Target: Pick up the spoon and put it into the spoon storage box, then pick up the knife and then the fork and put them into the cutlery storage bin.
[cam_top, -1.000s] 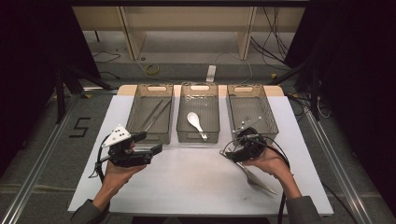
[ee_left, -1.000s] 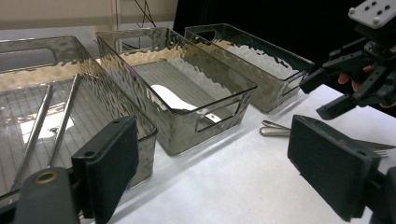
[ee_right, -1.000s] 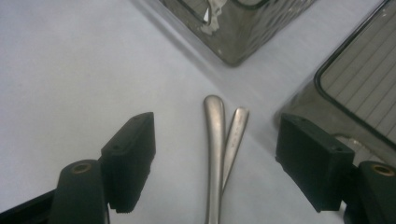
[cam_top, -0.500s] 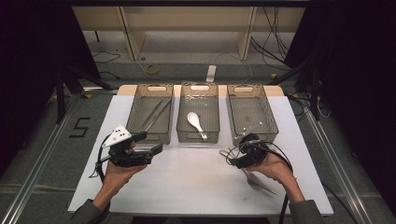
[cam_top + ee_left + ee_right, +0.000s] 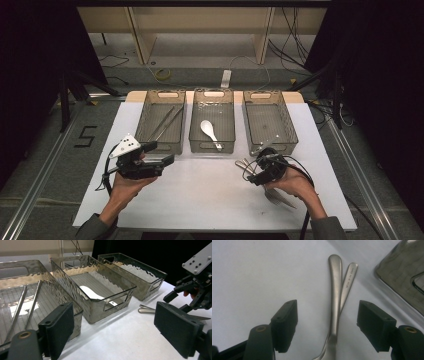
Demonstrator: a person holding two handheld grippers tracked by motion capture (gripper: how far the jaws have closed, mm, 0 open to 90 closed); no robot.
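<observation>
ok, right gripper [image 5: 327,322] has dropped over the two metal handles [image 5: 336,290], jaws just widened, straddling them, no pinch yet. left gripper [image 5: 125,330] idle, open.

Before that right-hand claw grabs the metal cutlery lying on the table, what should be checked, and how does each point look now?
1. Right gripper jaws open, after just widening: ok.
2. Two metal handles lie between the jaws, untouched: ok.
3. Only one handle lined up for the grab: not ok, the two lie crossed and touching.
4. Right bin has room for cutlery: ok.
5. Left gripper out of the way, open, holding nothing: ok.
6. Which piece is a fork: cannot tell from the handles.
</observation>
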